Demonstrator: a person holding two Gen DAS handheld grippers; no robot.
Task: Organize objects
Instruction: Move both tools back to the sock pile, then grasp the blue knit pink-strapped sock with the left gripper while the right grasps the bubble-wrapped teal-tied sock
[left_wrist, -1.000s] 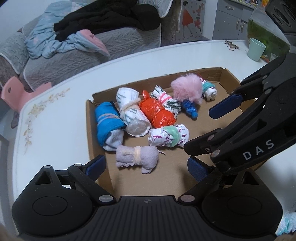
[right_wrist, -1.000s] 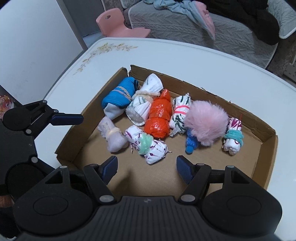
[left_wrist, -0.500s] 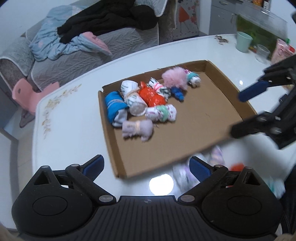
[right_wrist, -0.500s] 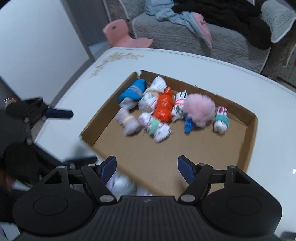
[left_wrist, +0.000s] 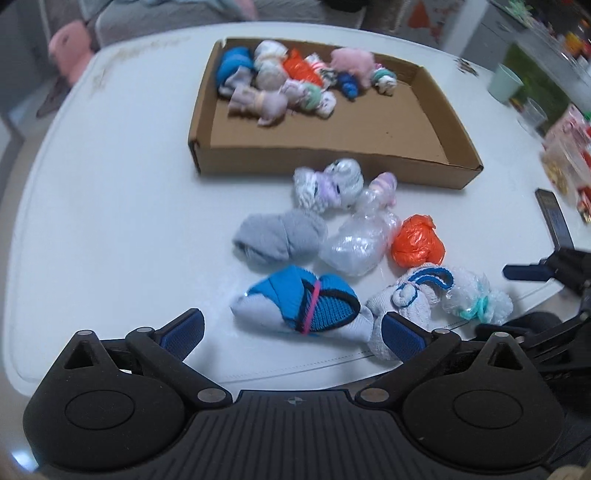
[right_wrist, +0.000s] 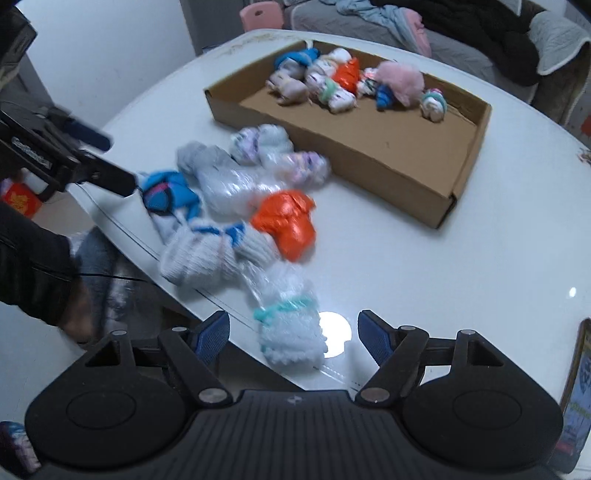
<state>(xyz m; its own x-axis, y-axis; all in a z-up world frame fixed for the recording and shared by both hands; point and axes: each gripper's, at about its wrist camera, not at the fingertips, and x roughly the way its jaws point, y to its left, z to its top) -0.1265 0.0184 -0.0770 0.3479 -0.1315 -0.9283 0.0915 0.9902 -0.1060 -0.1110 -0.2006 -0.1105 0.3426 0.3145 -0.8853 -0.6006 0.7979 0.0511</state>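
Now | left gripper (left_wrist: 291, 328) agape above blue sock (left_wrist: 306, 301) | right gripper (right_wrist: 293, 334) agape over bundle (right_wrist: 290, 325)

The left gripper (left_wrist: 291, 334) hangs wide open above a blue sock bundle (left_wrist: 303, 301) on the white surface (left_wrist: 110, 221); more bundles lie beside the cardboard box (left_wrist: 332, 162); the box holds others.

bundles (left_wrist: 332, 254) before box (left_wrist: 332, 170) — others (left_wrist: 288, 81) inside

Even indoor light, a lamp glare (right_wrist: 334, 334) on the white table (right_wrist: 443, 277), motion blur, fisheye-bent edges.
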